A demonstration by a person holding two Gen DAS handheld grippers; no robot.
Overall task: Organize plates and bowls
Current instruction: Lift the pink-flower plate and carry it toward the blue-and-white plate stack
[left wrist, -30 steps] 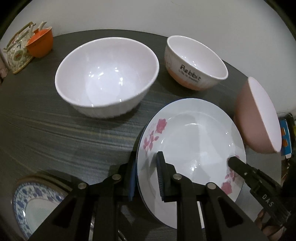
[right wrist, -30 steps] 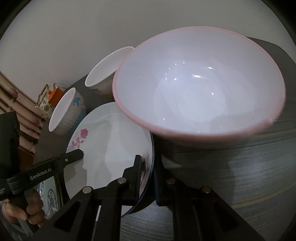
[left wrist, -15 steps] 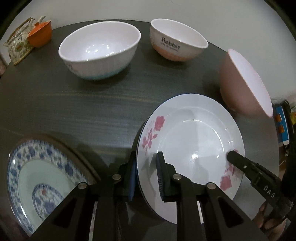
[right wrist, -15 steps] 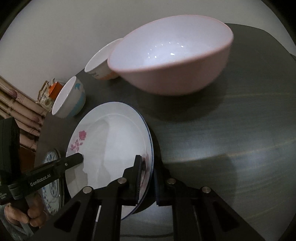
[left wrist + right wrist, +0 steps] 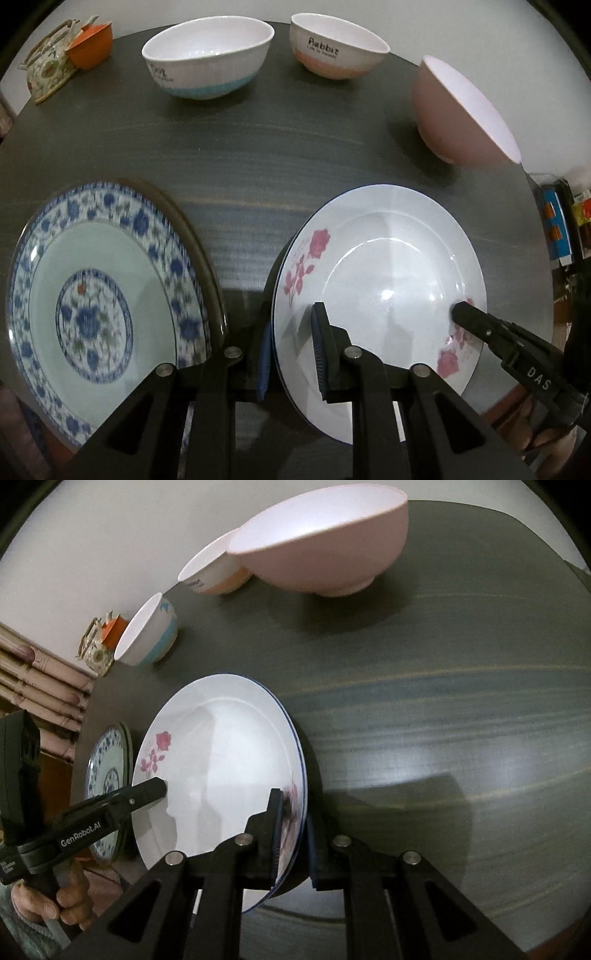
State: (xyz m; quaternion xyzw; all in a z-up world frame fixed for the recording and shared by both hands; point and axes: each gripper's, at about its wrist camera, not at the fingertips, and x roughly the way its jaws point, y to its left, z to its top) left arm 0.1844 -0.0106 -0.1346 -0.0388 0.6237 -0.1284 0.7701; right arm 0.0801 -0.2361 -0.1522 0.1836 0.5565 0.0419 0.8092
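My left gripper (image 5: 291,354) is shut on the near-left rim of a white plate with pink roses (image 5: 384,266). My right gripper (image 5: 293,834) is shut on the same plate's (image 5: 218,760) opposite rim, so both hold it above the dark table (image 5: 258,147). A blue-patterned plate (image 5: 92,306) lies at the left. A white bowl with a blue base (image 5: 208,55), a "Rabbit" bowl with an orange base (image 5: 336,48) and a pink bowl (image 5: 458,114) stand at the back.
A patterned teapot with an orange cup (image 5: 66,55) sits at the table's far-left edge. The table's right edge (image 5: 532,206) lies just past the pink bowl, with colourful clutter beyond.
Both grippers have pulled back toward the near edge with the rose plate. The bowls now sit farther off, and the blue-patterned plate has come fully into the left wrist view.
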